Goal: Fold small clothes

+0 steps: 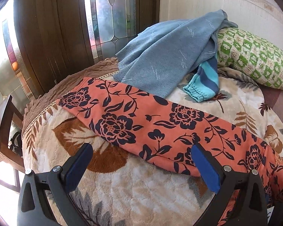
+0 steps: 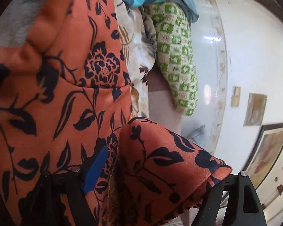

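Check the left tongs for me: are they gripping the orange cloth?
No, the left tongs stand wide open above the blanket, clamping nothing of the orange cloth.

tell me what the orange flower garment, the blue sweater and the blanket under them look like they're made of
Orange floral garment: a soft, matte woven or brushed fabric, printed with dark flowers; it looks thick at the folds.
Blue sweater: knit, likely wool or acrylic, with a ribbed hem.
Blanket: plush fleece, with a fuzzy pile and a soft sheen.
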Tool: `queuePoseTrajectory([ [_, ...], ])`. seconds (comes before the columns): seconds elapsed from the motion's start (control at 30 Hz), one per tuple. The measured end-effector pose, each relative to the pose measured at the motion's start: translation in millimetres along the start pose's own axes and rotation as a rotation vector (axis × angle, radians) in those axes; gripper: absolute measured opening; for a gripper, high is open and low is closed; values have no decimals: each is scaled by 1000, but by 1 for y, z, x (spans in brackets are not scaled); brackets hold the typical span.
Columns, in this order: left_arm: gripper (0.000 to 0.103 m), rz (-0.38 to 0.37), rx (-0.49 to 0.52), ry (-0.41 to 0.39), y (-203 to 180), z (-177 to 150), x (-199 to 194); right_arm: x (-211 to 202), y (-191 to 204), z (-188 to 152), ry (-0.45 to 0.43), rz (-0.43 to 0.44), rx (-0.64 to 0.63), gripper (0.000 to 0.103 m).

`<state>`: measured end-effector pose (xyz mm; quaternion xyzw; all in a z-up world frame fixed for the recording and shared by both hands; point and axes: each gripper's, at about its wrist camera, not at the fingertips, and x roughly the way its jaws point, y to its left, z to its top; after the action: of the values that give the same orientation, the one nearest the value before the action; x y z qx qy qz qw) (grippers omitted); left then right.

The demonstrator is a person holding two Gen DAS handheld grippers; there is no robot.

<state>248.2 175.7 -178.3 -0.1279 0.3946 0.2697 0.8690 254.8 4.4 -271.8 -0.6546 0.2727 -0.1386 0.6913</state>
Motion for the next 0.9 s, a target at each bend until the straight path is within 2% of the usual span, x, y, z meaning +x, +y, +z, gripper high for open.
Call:
queuePoseTrajectory([
  [0.07, 103, -13, 3, 7, -4, -1, -1, 8, -8, -8, 35, 82, 24, 82],
  [0.13, 103, -23, 12, 10, -8, -2, -2, 21, -19, -17, 112, 250, 135, 82],
  [0.2, 103, -36, 19, 14, -11, -2, -3, 42, -40, -36, 191, 442, 300, 82],
  [0.33, 103, -51, 19, 14, -15, -2, -4, 68, -81, -77, 185, 729, 631, 83],
  [0.37, 103, -53, 18, 15, -16, -2, -5, 74, -87, -87, 190, 769, 707, 83],
  [0.4, 103, -54, 17, 16, -15, -1, -5, 79, -93, -94, 196, 763, 775, 83],
  [0.43, 103, -53, 15, 14, -14, 0, -5, 80, -101, -95, 196, 720, 813, 83],
  [0.5, 103, -37, 6, -1, -8, 4, -5, 64, -113, -83, 114, 658, 812, 83],
  [0.57, 103, -6, -11, -16, 2, 10, -3, 32, -119, -56, -21, 602, 713, 83],
  [0.67, 103, 54, -53, -24, 21, 17, 2, -27, -93, -12, -198, 441, 438, 85],
  [0.73, 103, 77, -81, -20, 30, 19, 5, -46, -66, -1, -244, 391, 291, 85],
  [0.8, 103, 76, -98, -18, 34, 19, 5, -52, -42, -3, -260, 358, 206, 85],
  [0.87, 103, 55, -79, -22, 26, 17, 2, -50, -31, -13, -250, 358, 183, 85],
  [0.9, 103, 42, -54, -28, 19, 16, 0, -45, -37, -19, -239, 397, 220, 85],
])
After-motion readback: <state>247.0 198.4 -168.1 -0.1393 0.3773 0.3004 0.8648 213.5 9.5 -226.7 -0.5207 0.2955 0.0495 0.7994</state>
